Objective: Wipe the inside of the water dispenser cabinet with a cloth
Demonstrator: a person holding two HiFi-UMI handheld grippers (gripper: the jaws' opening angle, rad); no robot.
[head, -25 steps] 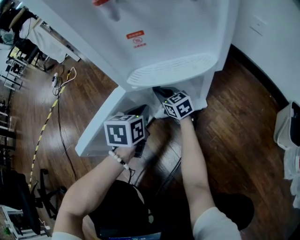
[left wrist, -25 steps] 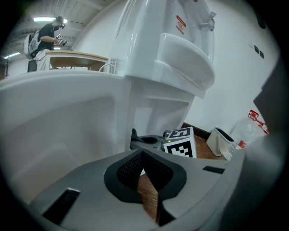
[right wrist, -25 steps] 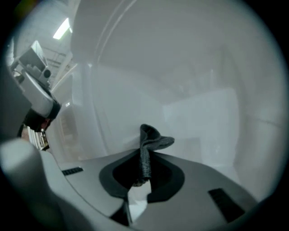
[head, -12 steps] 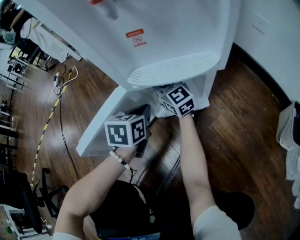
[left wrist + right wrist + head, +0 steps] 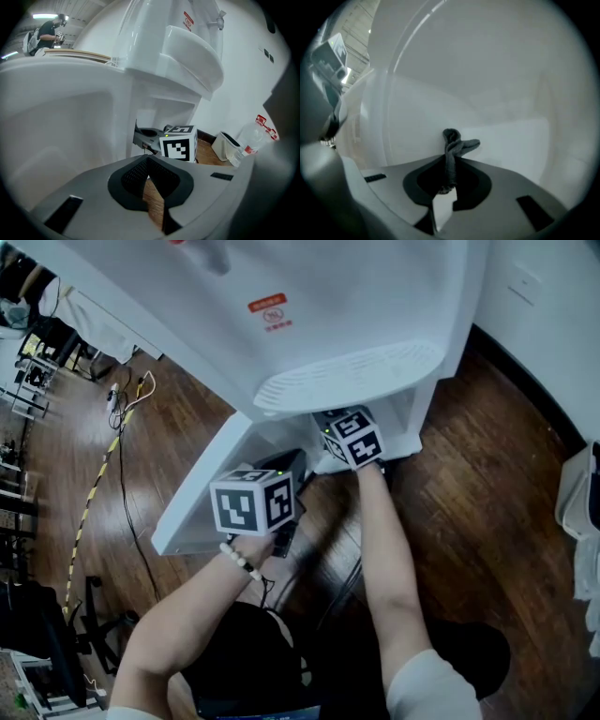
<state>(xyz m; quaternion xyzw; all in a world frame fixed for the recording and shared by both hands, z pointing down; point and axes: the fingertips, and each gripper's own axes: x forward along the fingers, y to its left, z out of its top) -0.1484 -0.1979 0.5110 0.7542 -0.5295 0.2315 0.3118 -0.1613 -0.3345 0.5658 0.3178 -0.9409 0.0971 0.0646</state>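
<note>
The white water dispenser stands over its low cabinet, whose door hangs open to the left. My right gripper reaches into the cabinet opening under the drip tray; its marker cube also shows in the left gripper view. In the right gripper view the right gripper is shut on a dark grey cloth that sticks up between the jaws, close to the white cabinet inner wall. My left gripper hovers outside beside the door. In its own view the left gripper is shut, with nothing between its jaws.
Dark wooden floor surrounds the dispenser. A white bin stands at the right by the wall, with a plastic bottle near it. Cables and a striped tape run over the floor at the left. A black stool base is lower left.
My right gripper has pushed a little farther up into the cabinet and its cube has turned. The left gripper has hardly moved.
</note>
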